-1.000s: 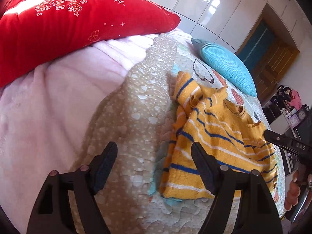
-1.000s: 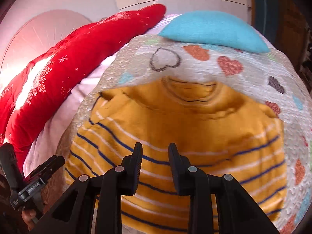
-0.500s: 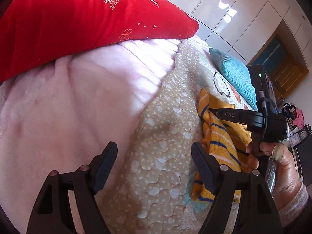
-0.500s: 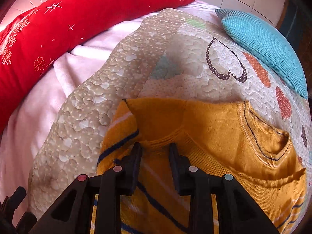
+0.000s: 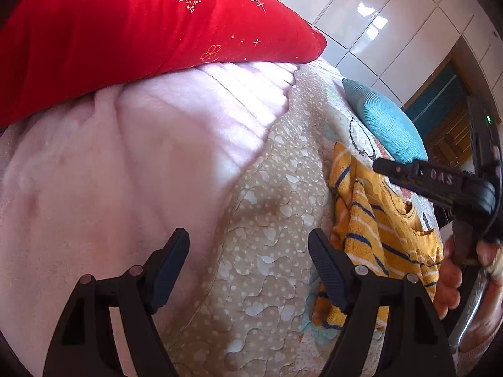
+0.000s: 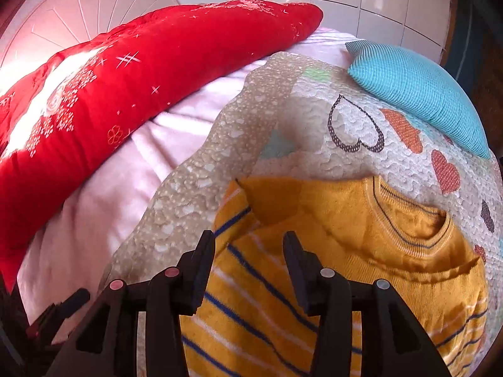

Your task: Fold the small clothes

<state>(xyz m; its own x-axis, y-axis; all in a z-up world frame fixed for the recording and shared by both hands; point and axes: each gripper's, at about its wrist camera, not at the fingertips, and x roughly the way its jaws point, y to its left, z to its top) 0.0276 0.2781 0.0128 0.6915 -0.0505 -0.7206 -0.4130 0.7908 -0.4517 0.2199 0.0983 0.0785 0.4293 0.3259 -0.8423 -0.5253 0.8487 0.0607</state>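
Your right gripper (image 6: pixel 248 264) has just let its jaws spread, nothing pinched, above the sleeve now folded over the yellow striped sweater (image 6: pixel 361 251) on the quilt (image 6: pixel 195 194) near the bed's foot edge; your left gripper (image 5: pixel 248 267) hangs wide open, empty.

1. You're over a bed (image 6: pixel 201 132), its pale pink fleece blanket (image 5: pixel 125 163) covering the left side
2. On top of the pink lies a quilted cover (image 6: pixel 317 144), beige with white dots along its left edge, white with hearts to the right
3. Your yellow striped sweater (image 6: pixel 345 251) lies flat on that cover, one sleeve folded in across the front
4. A turquoise knitted cushion (image 6: pixel 418 94) rests on the cover beyond the sweater's collar
5. A long red embroidered pillow (image 5: pixel 135 34) lies along the far edge, on the pink blanket
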